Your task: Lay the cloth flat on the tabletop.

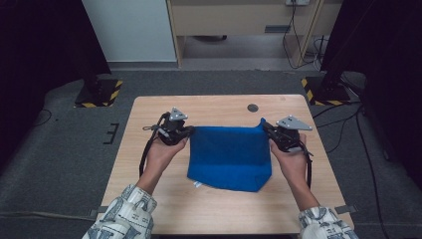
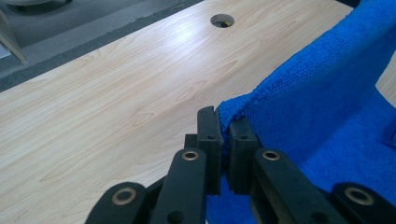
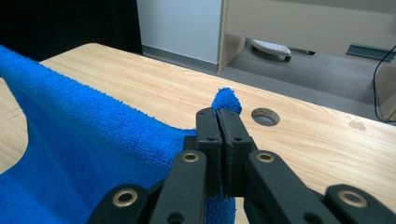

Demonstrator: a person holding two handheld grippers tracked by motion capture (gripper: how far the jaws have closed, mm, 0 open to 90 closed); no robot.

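Note:
A blue towel lies on the wooden table, its far edge held taut between two hand-held grippers. My left gripper is shut on the towel's far left corner, which is pinched between the black jaws of the left gripper. My right gripper is shut on the far right corner; a small tuft of towel sticks up past the closed jaws of the right gripper. The near part of the towel rests flat on the table.
A round cable hole sits in the table behind the towel. Beyond the table's far edge are grey carpet, a white panel and a wooden desk. Black stands with hazard-striped bases flank the far corners.

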